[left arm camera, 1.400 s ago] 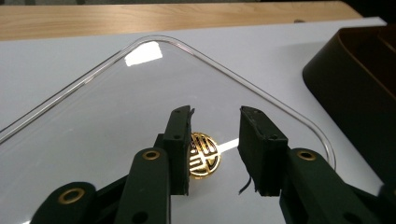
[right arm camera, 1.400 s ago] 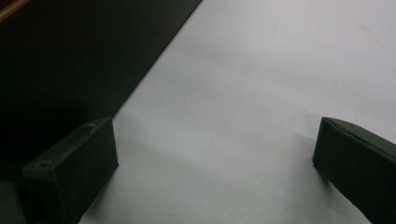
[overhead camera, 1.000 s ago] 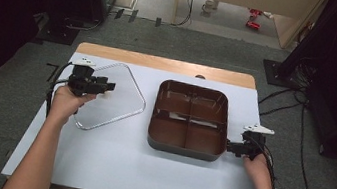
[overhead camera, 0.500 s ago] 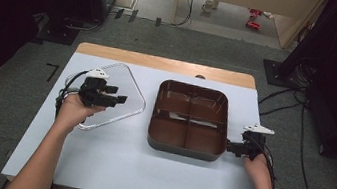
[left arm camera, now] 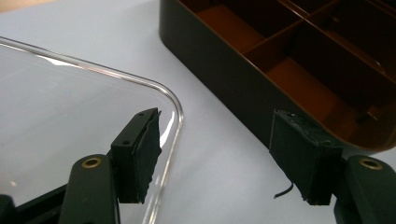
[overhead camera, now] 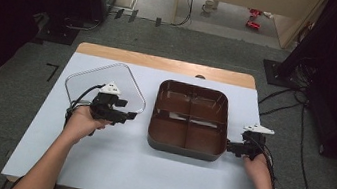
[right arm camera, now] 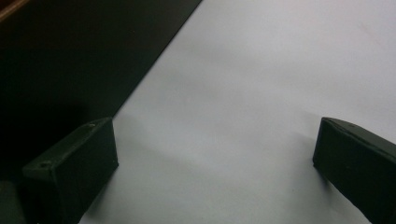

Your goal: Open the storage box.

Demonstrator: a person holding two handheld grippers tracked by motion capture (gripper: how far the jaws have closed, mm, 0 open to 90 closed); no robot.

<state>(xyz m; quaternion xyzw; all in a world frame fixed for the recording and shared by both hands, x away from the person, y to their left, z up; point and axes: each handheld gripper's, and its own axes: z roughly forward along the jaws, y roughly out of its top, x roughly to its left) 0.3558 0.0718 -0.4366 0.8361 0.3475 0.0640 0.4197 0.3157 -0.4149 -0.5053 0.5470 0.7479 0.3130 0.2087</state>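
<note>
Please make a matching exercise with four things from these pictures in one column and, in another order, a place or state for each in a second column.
Things:
1. clear lid
2. brown tray
3. left tool
4. right tool

Places or states:
A. beside the tray's right edge, jaws open over bare table
B. flat on the table's left part
C. four compartments, all unfilled
D. over the lid's corner nearest the tray, jaws open

Pairs: 1-B, 2-C, 3-D, 4-A

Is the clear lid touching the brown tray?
Apart. The left gripper view shows bare table between the clear lid and the brown tray.
</note>
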